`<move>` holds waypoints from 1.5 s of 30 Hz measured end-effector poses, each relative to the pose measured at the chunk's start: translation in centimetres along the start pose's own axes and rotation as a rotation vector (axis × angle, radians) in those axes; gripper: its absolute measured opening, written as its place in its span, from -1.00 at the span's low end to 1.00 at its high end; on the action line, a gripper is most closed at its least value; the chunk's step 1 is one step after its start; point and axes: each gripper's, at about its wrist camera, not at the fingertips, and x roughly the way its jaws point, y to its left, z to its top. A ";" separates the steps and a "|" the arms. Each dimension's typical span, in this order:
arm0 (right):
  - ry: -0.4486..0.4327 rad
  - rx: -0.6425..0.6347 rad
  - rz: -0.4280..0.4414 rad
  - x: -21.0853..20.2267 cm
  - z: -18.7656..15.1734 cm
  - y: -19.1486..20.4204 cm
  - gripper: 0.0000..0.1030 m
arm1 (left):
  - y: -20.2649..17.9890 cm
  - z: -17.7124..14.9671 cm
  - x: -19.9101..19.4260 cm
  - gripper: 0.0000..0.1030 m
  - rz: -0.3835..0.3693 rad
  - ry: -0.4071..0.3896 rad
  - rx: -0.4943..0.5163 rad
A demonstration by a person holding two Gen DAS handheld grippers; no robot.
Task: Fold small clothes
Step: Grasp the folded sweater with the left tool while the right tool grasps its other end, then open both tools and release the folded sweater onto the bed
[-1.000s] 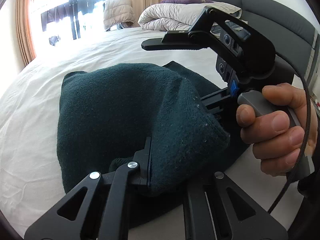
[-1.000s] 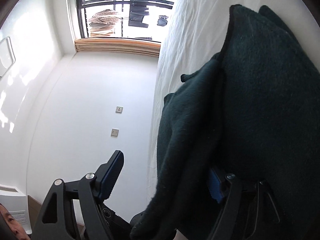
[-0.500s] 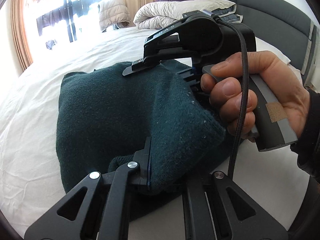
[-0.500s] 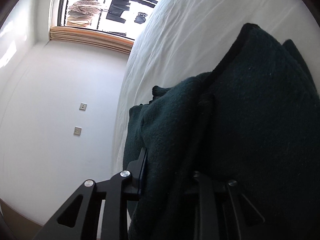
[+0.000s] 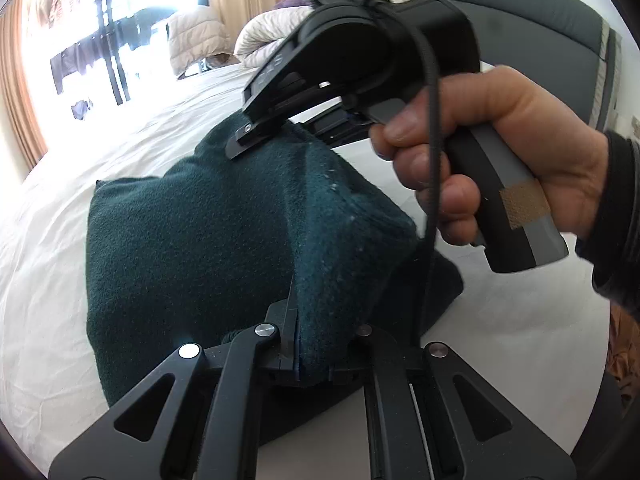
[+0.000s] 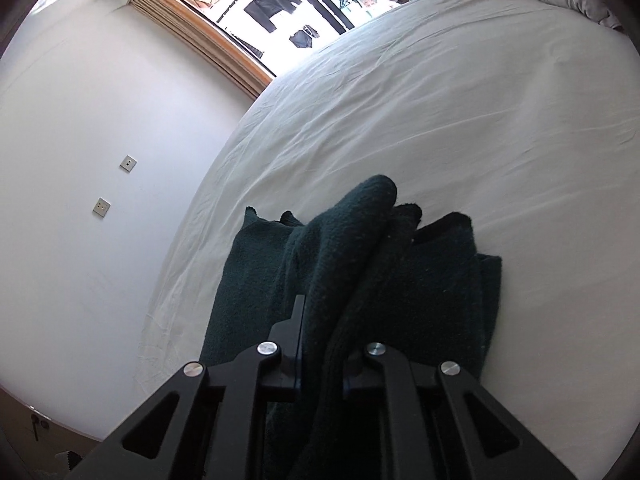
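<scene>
- Dark green fleece garment (image 5: 192, 240), thick and napped, lies bunched on the white bed sheet (image 5: 48, 264), with part of it lifted off the sheet by both tools.
- Left gripper (image 5: 308, 356) is closed on a doubled fold at the garment's near edge; cloth fills the gap between its fingers.
- Right gripper (image 6: 320, 364) is likewise closed, pinching a raised ridge of the same garment; seen from the left wrist, it bites at the garment's far upper corner, held by the right hand (image 5: 500, 156).
- Judged from its drape, the fleece is soft, light and limp, with no stiffness; it will sag between the two grips.
- Fuzzy pile looks grippy, not slippery.
- Best holds are likely at corners or hems, taking all layers, since a thick fold may creep out.
</scene>
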 end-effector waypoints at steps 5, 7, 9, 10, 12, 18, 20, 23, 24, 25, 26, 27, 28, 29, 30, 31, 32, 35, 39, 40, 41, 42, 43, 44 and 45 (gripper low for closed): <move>0.040 -0.018 -0.036 0.0 -0.1 -1.8 -0.75 | -1.3 -0.5 1.4 -0.86 -0.005 0.027 0.025; 0.037 -0.010 -0.023 0.1 -0.4 -2.4 -0.75 | -1.2 -0.5 1.8 -0.86 -0.004 0.031 0.028; 0.037 -0.002 -0.014 0.4 -0.5 -2.6 -0.75 | -1.1 -0.4 2.0 -0.86 0.003 0.037 0.029; 0.038 -0.002 -0.013 0.5 -0.6 -2.8 -0.75 | -1.0 -0.2 2.1 -0.86 0.007 0.040 0.027; 0.043 -0.002 -0.020 0.9 -0.6 -2.6 -0.75 | -1.2 -0.2 2.3 -0.86 0.010 0.044 0.025; 0.035 0.064 -0.015 0.9 -1.2 -4.1 -0.66 | -2.9 -0.5 1.7 -0.02 -0.045 0.057 0.037; 0.013 0.093 -0.008 0.0 -1.7 -4.5 -0.62 | -3.1 -1.7 0.0 0.28 -0.110 0.044 0.043; -0.007 0.139 -0.002 -1.8 -2.8 -5.0 -0.46 | -2.9 -3.7 -3.2 0.30 -0.168 0.018 0.045; -0.019 0.147 -0.008 -2.6 -3.4 -5.0 -0.42 | -2.4 -4.2 -4.3 0.30 -0.179 0.001 0.028; -0.034 0.149 -0.021 -3.5 -4.0 -4.9 -0.30 | -1.5 -4.5 -5.1 0.30 -0.174 -0.009 0.005; -0.053 0.145 -0.037 -4.5 -4.7 -4.7 -0.22 | -0.3 -4.8 -5.8 0.30 -0.169 -0.022 -0.024; -0.068 0.141 -0.066 -5.4 -5.4 -4.4 -0.17 | 1.0 -4.9 -6.4 0.30 -0.162 -0.037 -0.055; -0.082 0.131 -0.093 -6.4 -6.1 -4.1 -0.17 | 2.1 -5.0 -7.0 0.30 -0.145 -0.051 -0.082; -0.101 0.118 -0.107 -7.3 -6.9 -3.5 -0.17 | 3.5 -4.9 -7.5 0.30 -0.117 -0.062 -0.105; -0.122 0.101 -0.109 -8.1 -7.6 -2.8 -0.17 | 4.7 -4.7 -7.8 0.30 -0.091 -0.068 -0.122; -0.142 0.082 -0.109 -8.8 -8.2 -2.0 -0.17 | 5.8 -4.5 -7.9 0.30 -0.067 -0.077 -0.140; -0.160 0.063 -0.103 -9.4 -8.8 -1.2 -0.17 | 7.4 -4.0 -7.8 0.30 -0.047 -0.093 -0.159; -0.158 -0.008 -0.083 -9.2 -10.2 1.2 -0.22 | 10.7 -3.4 -5.7 0.30 -0.001 -0.061 -0.171; -0.063 -0.067 -0.141 -6.4 -12.1 2.0 -0.33 | 12.5 -3.9 -4.2 0.30 0.034 0.029 -0.183; -0.051 -0.065 -0.158 -5.9 -12.6 1.6 -0.33 | 12.6 -4.5 -4.1 0.30 0.040 0.043 -0.180; -0.054 -0.072 -0.181 -5.7 -13.1 1.4 -0.34 | 12.7 -5.2 -3.2 0.30 0.044 0.059 -0.177; -0.065 -0.079 -0.198 -5.7 -13.6 1.2 -0.45 | 12.8 -5.9 -2.9 0.30 0.046 0.069 -0.177; -0.078 -0.086 -0.209 -6.0 -14.1 1.1 -0.54 | 12.8 -6.4 -2.8 0.30 0.048 0.073 -0.178; -0.086 -0.090 -0.212 -6.2 -14.5 1.0 -0.54 | 12.6 -6.9 -2.7 0.30 0.047 0.080 -0.178; -0.092 -0.086 -0.210 -6.3 -15.0 0.9 -0.55 | 12.3 -7.1 -2.3 0.30 0.046 0.086 -0.179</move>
